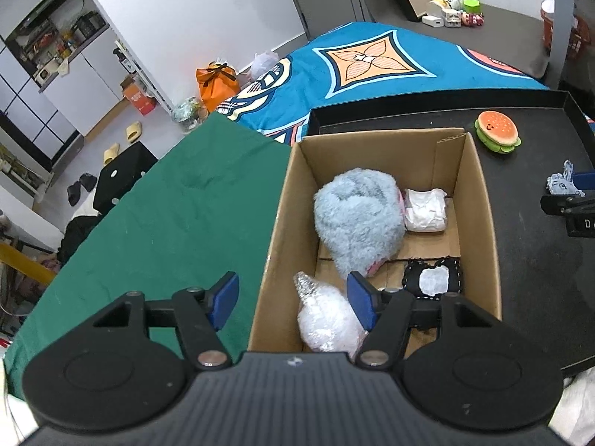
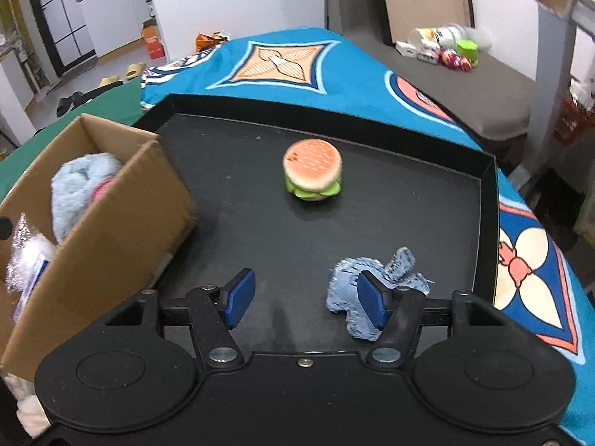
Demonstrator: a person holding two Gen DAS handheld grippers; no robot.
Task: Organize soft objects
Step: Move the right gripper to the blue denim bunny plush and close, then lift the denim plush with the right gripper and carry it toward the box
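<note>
The near end of the cardboard box (image 1: pixel 479 200) is cut off behind the left gripper (image 1: pixel 293 303), and in the right wrist view only its long outer wall and a strip of its contents show. A silvery white plush (image 1: pixel 327 319) in the box's near left corner is partly hidden by the gripper's right finger, so its shape is hard to read. Beside it lie a fluffy pale-blue plush (image 1: pixel 359 219), a white wrapped bundle (image 1: pixel 425 210) touching it at the far end, and a black patch with a white centre (image 1: pixel 433 278). Whether the pink trim under the blue plush belongs to it cannot be told.

The left gripper's fingers are spread wide and hold nothing — the left one hangs over the green cloth (image 1: pixel 167 223), the right one over the box interior, with the box's left wall between them.

The right gripper (image 2: pixel 305 299) is also spread and empty above the black tray (image 2: pixel 489 200). A blue denim scrap (image 2: pixel 349 278) lies on the tray floor at the right finger, partly behind it and mostly outside the gap. The burger toy (image 2: pixel 312 173) sits well ahead, upright, slightly blurred.

Bare tray floor lies between burger, scrap and box; the tray's raised rim closes the far and right sides, and the box wall bounds the left.
</note>
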